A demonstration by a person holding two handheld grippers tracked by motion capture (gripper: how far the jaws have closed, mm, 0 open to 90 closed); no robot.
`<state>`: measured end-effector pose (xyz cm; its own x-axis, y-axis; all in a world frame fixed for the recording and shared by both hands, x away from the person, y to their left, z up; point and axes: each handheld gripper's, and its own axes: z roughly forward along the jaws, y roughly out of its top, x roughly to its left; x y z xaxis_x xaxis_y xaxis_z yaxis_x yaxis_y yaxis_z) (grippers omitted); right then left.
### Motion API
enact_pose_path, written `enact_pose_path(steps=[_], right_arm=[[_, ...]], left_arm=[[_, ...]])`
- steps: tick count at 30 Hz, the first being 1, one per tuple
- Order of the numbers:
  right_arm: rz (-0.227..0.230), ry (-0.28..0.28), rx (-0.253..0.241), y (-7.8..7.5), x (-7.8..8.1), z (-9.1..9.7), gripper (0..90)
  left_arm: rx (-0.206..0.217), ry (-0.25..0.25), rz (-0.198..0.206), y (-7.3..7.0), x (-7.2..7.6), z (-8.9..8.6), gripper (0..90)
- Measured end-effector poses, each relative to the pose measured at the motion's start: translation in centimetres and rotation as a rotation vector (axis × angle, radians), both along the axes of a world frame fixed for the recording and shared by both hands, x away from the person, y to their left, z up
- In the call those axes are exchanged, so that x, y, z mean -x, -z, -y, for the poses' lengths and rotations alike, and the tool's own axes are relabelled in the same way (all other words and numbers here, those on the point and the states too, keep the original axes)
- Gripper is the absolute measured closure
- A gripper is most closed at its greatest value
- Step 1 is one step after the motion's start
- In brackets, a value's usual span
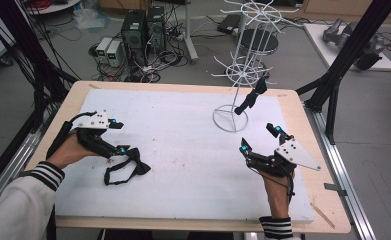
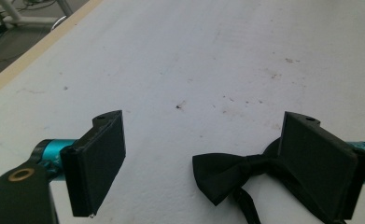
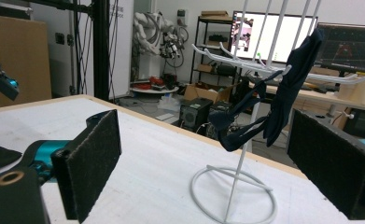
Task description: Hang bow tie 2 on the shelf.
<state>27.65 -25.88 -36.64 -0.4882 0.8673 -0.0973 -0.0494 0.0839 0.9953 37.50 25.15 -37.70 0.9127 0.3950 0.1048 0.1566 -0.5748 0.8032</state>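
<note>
Desk (image 1: 303, 150): wooden top under a stained white foam sheet (image 1: 183, 150), standing on grey floor among computer towers (image 1: 143, 30) and cables. Black bow tie (image 1: 128, 167) lies flat at the sheet's left, just beside the released left gripper (image 1: 119, 137). Right gripper (image 1: 259, 138), released, faces a white wire rack (image 1: 243, 75) hung with a dark tie (image 1: 250, 97).
</note>
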Motion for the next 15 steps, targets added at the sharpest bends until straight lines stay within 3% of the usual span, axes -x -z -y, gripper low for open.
enact_pose_path(steps=[6,15], right_arm=[[0.001,0.001,-0.006,0.0,0.0,0.1,9.8],[0.004,-0.003,-0.001,0.0,0.1,0.0,9.8]], left_arm=[[-0.067,0.036,-0.021,1.1,-0.4,0.5,17.6],[-0.149,0.049,-0.055,2.4,-1.1,1.0,20.8]])
